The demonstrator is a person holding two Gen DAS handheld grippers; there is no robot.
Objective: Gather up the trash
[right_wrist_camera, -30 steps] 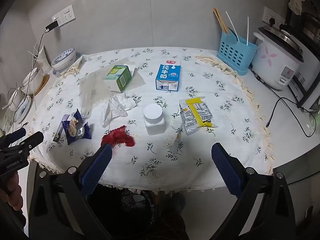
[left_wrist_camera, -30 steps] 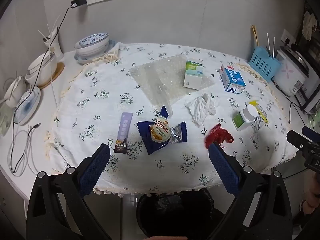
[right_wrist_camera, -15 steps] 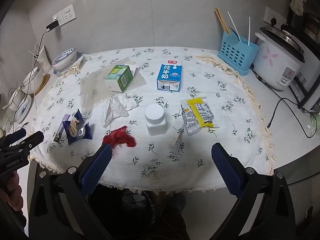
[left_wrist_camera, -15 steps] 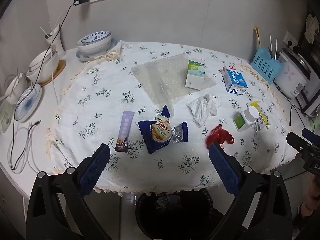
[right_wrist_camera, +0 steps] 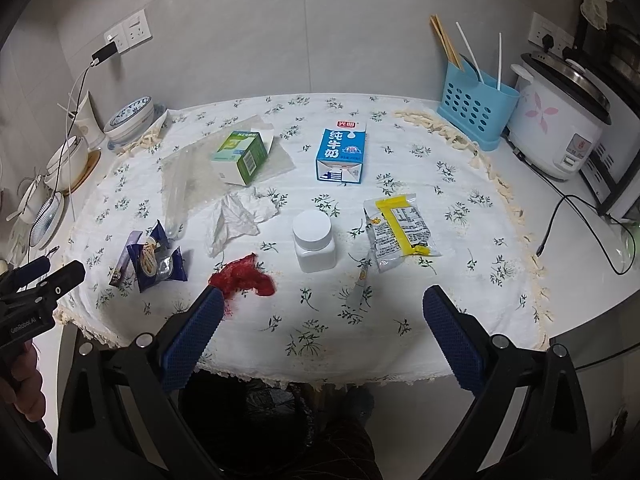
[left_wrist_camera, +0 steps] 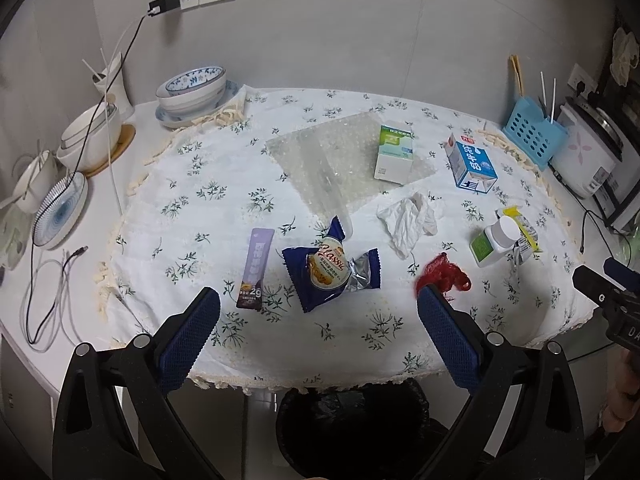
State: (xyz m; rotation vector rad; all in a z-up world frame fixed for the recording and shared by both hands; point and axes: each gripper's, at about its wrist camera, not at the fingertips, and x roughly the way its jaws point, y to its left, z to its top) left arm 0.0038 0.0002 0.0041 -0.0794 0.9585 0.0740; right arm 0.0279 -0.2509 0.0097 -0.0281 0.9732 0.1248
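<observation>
Both cameras have pulled back a little, the left gripper and right gripper hold nothing with fingers wide apart, and the thin blue snack wrapper mid-frame could slip.

On your desk: snack wrapper near the front edge, sachet just left of it, crumpled tissue behind-right, milk carton toward the back edge; bin below the front edge.

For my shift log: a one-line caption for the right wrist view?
Open right gripper hovers before the floral tablecloth strewn with trash, bin below.
</observation>
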